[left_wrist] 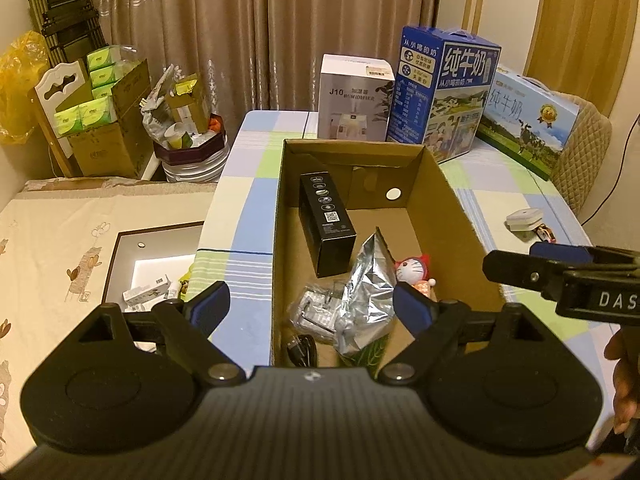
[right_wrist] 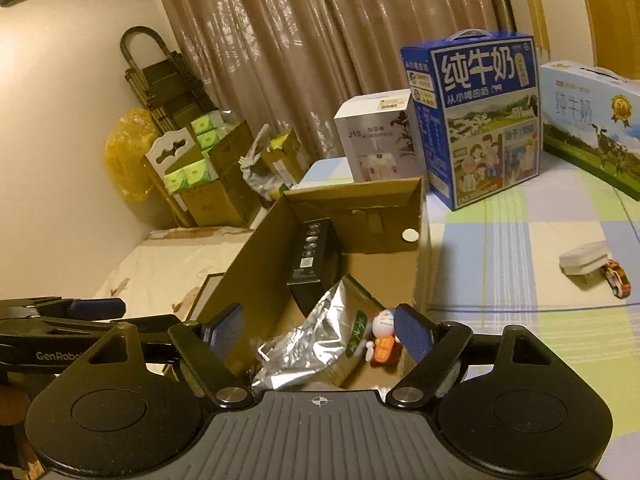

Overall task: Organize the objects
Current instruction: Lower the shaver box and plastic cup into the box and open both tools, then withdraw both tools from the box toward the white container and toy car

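Both claws hang spread and empty over an open brown cardboard box [left_wrist: 448, 216] on the checked-cloth desk [left_wrist: 240, 208].

In the box, a tall black carton [left_wrist: 326, 220] stands at 11 o'clock, a crumpled silver foil pouch [left_wrist: 366, 296] lies at 6 and a small red-and-white cat figurine [left_wrist: 414, 270] sits just beside it. The left claw [left_wrist: 312, 308] also sees a black cable [left_wrist: 302, 350] by the near wall and the right claw [left_wrist: 560, 276] at 3 o'clock; the right wrist view shows a toy car [right_wrist: 616, 278] touching a white case [right_wrist: 584, 260] at 2 o'clock.
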A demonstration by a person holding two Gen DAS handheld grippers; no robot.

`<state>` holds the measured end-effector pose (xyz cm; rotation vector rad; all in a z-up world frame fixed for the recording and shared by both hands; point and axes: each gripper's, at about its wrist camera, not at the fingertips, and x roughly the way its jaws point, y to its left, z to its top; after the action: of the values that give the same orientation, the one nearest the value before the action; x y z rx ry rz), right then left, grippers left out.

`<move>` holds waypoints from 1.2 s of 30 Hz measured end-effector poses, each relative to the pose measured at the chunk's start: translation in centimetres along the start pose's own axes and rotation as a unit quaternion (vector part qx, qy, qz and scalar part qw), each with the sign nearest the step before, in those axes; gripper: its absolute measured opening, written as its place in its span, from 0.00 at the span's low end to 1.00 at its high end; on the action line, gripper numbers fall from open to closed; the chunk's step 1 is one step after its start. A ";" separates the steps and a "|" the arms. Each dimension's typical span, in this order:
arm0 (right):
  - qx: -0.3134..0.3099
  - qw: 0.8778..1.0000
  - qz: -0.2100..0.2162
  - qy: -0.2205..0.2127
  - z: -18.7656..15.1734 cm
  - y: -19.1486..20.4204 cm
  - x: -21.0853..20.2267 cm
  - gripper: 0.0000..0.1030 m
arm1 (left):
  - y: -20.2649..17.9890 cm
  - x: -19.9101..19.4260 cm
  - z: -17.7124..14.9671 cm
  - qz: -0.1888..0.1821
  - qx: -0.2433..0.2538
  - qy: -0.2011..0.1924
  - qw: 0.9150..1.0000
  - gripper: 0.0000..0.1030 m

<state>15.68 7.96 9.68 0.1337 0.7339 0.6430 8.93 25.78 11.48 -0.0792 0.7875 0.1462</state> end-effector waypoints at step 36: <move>0.082 0.990 -0.109 -0.046 -4.2 -11.9 -14.6 0.77 | -12.7 -4.3 -0.8 -0.069 0.026 -0.022 0.997 0.95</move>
<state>10.64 -10.60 11.12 0.2307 0.7002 0.3659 7.44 12.72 14.14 -0.0811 0.7382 -0.0038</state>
